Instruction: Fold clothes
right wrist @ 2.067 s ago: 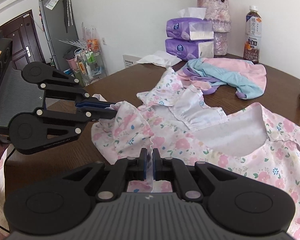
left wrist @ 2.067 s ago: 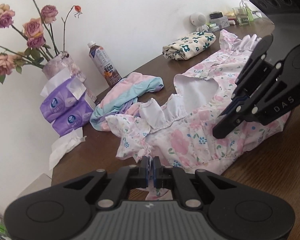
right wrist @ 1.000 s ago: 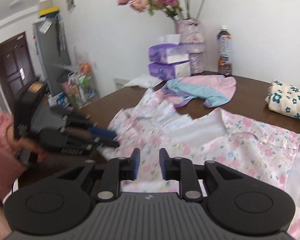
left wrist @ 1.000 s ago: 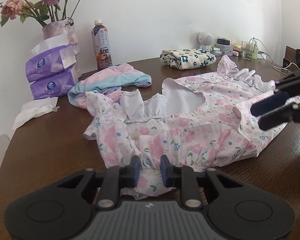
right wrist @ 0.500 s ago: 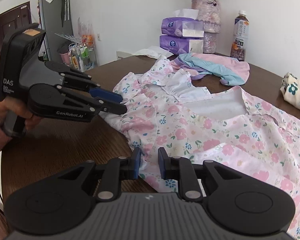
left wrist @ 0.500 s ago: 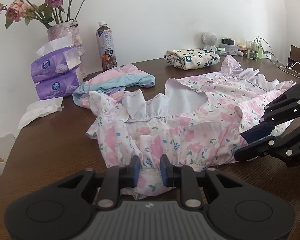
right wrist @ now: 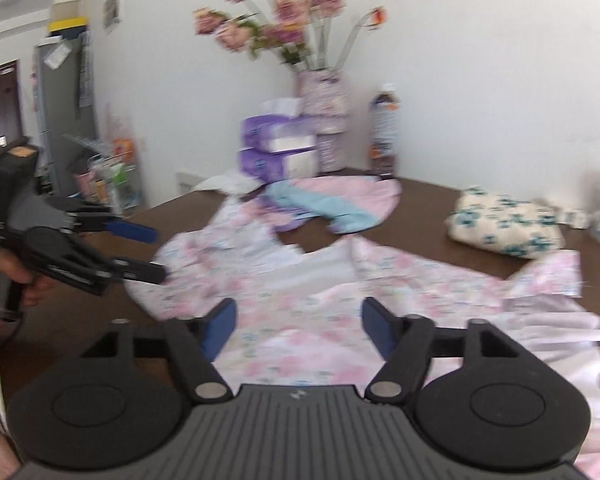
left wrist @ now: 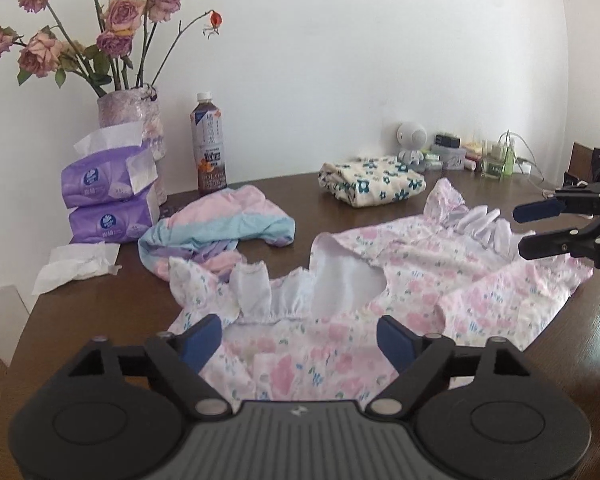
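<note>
A pink floral dress (left wrist: 400, 304) with white ruffled sleeves lies spread on the brown table (left wrist: 100, 320), its lower edge folded up. It also shows in the right wrist view (right wrist: 340, 292). My left gripper (left wrist: 300, 340) is open wide and empty above the dress's near edge; it shows at the left of the right wrist view (right wrist: 144, 252). My right gripper (right wrist: 298, 322) is open and empty above the dress; it shows at the right of the left wrist view (left wrist: 536, 228).
A pink, blue and purple garment (left wrist: 220, 224) lies crumpled behind the dress. A folded cream floral cloth (left wrist: 372, 184) sits further back. Tissue packs (left wrist: 108, 196), a vase of roses (left wrist: 128, 120), a bottle (left wrist: 210, 148) and small items (left wrist: 452, 152) line the wall.
Both grippers let go of the dress hem, opened wide and drew back upward. The dress now lies with its lower part folded over.
</note>
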Demonstrator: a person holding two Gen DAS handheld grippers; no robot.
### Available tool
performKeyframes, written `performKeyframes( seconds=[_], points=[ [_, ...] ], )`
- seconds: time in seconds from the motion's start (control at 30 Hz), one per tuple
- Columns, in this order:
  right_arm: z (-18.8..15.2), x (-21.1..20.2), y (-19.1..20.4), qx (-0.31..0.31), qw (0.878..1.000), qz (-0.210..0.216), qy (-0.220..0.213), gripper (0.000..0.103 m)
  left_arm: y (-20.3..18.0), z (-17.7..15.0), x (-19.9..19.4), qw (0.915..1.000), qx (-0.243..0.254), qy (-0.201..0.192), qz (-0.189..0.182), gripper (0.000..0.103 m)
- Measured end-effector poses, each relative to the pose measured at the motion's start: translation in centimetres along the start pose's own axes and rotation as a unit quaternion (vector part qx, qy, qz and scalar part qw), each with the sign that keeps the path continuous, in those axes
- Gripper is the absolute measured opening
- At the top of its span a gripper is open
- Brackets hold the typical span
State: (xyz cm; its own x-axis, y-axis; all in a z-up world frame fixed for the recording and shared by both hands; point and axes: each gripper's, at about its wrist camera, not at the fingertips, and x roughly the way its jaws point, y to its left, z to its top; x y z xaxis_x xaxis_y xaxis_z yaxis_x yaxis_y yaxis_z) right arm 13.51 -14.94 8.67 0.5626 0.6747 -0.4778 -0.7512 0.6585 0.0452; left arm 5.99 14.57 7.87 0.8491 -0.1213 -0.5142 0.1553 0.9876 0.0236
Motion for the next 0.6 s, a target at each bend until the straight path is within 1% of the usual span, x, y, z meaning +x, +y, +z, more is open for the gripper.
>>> performKeyframes(
  seconds=[0.03,0.07,0.1,0.17,0.27,0.4,0.47,0.53,0.6],
  points=[
    [0.2,-0.5,-1.1,0.005,1.0,-0.014,-0.001,0.082,-0.1,1.0,0.1,1.0,-0.004,-0.004,-0.006,0.091],
    [0.5,-0.8,-2.3,0.011,1.0,-0.025,-0.002,0.087,-0.2,1.9,0.3,0.9999,-0.008,-0.007,-0.013,0.091],
    [0.9,-1.1,-3.5,0.016,0.999,-0.033,-0.003,0.095,-0.3,3.0,0.6,0.9997,-0.015,-0.007,-0.02,0.091],
    [1.9,-1.4,-6.0,0.014,0.999,-0.051,-0.006,0.101,-0.7,5.3,1.8,0.9991,-0.021,-0.001,-0.036,0.091],
    [4.3,-0.7,-9.4,-0.006,0.996,-0.083,0.006,0.101,-1.4,8.7,4.4,0.9981,-0.018,0.02,-0.056,0.092],
    [8.1,2.3,-12.8,-0.065,0.991,-0.107,0.042,0.101,-2.9,12.2,9.7,0.9973,0.014,0.058,-0.043,0.092],
    [9.6,4.8,-14.1,-0.095,0.987,-0.112,0.066,0.099,-3.4,12.8,13.0,0.9956,0.022,0.082,-0.04,0.092],
    [10.3,7.9,-15.8,-0.103,0.984,-0.112,0.096,0.094,-3.7,13.1,16.2,0.9931,0.026,0.107,-0.041,0.091],
    [10.2,10.9,-17.5,-0.09,0.982,-0.104,0.128,0.083,-3.5,12.6,18.3,0.9914,0.029,0.12,-0.043,0.091]
  ],
)
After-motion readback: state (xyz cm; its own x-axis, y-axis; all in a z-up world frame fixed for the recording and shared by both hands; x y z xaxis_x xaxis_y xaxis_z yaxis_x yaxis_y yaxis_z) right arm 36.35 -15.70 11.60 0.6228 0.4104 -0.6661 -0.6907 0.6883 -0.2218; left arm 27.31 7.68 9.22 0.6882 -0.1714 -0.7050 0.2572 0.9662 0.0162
